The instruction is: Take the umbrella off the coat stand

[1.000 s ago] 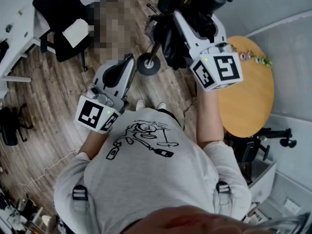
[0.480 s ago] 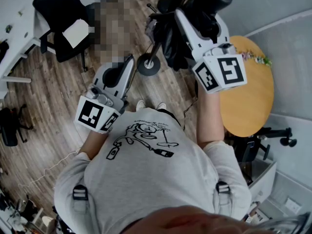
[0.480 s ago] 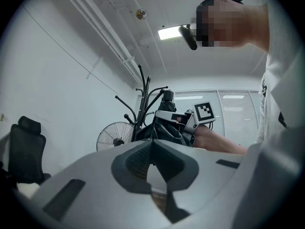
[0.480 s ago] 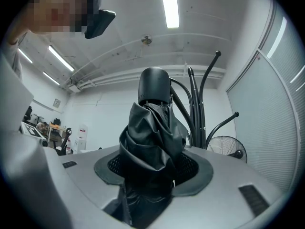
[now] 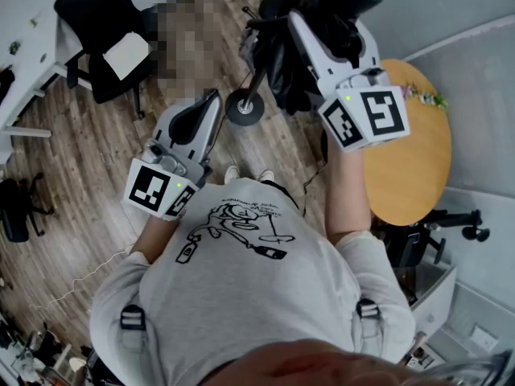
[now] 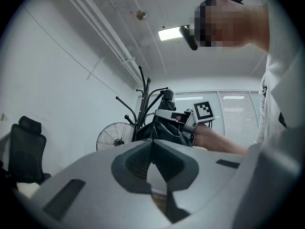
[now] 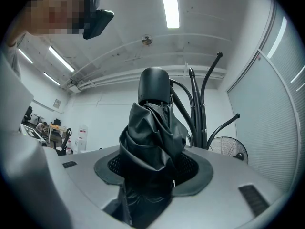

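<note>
A folded black umbrella (image 5: 282,71) hangs bunched close beside the black coat stand (image 5: 244,107), whose pole rises toward the top of the head view. My right gripper (image 5: 291,32) is shut on the umbrella (image 7: 150,137). Its fabric fills the gap between the jaws, and the rounded handle (image 7: 154,86) sticks up above them. The stand's curved hooks (image 7: 200,104) rise just behind. I cannot tell whether the umbrella touches a hook. My left gripper (image 5: 214,99) is held lower left, shut and holding nothing (image 6: 151,144). From there the umbrella (image 6: 164,128) and stand (image 6: 142,99) lie ahead.
A round wooden table (image 5: 410,151) stands at the right, near my right elbow. A black office chair (image 5: 105,55) and a seated person are at the upper left. A floor fan (image 7: 228,149) stands by the stand. Wood floor lies below.
My right gripper has shifted slightly to the right with the umbrella in it. The left gripper has not moved.
</note>
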A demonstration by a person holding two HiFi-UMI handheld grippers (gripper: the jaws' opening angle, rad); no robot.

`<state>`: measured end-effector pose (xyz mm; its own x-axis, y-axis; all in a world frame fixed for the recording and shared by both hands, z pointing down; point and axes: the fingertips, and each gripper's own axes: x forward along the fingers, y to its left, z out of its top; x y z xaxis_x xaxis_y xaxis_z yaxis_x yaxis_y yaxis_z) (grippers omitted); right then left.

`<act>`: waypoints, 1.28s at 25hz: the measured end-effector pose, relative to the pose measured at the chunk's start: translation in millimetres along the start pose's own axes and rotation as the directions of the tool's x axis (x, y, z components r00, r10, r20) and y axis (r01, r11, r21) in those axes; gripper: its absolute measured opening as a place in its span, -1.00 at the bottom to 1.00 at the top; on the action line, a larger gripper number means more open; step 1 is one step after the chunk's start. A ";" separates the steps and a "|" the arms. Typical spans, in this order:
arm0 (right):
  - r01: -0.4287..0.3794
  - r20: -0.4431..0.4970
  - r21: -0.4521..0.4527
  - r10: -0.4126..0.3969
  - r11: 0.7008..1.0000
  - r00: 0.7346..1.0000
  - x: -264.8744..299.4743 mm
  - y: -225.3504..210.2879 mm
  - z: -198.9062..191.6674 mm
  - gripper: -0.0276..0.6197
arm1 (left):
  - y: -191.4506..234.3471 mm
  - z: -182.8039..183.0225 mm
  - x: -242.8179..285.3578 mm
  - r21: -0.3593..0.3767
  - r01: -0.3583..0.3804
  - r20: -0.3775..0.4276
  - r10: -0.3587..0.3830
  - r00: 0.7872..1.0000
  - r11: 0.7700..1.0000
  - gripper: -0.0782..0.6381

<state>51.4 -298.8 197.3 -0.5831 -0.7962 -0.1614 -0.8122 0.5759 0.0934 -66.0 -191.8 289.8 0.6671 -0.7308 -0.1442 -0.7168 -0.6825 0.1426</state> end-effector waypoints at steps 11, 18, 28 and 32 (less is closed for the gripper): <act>0.004 0.009 -0.007 -0.004 1.000 1.000 -3.6 0.8 2.3 -0.17 | -1.1 -3.2 -3.9 -0.001 0.001 0.004 -0.001 1.000 1.000 -0.76; 0.004 0.008 -0.003 -0.004 1.000 1.000 -1.8 0.6 1.7 -0.17 | 0.8 -1.7 -3.2 -0.002 0.002 0.005 -0.002 1.000 1.000 -0.76; 0.006 0.018 -0.013 -0.005 1.000 1.000 -4.9 -1.4 8.8 -0.17 | -1.8 -1.9 -4.7 0.001 0.003 0.003 -0.003 1.000 1.000 -0.76; 0.001 0.016 -0.019 -0.001 1.000 1.000 -3.1 1.0 8.0 -0.17 | 0.2 -0.6 -4.8 0.003 0.006 0.004 -0.006 1.000 1.000 -0.76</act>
<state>52.5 -294.3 190.1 -0.5822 -0.7936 -0.1768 -0.8129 0.5716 0.1115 -69.1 -188.5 291.1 0.6710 -0.7264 -0.1488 -0.7132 -0.6872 0.1383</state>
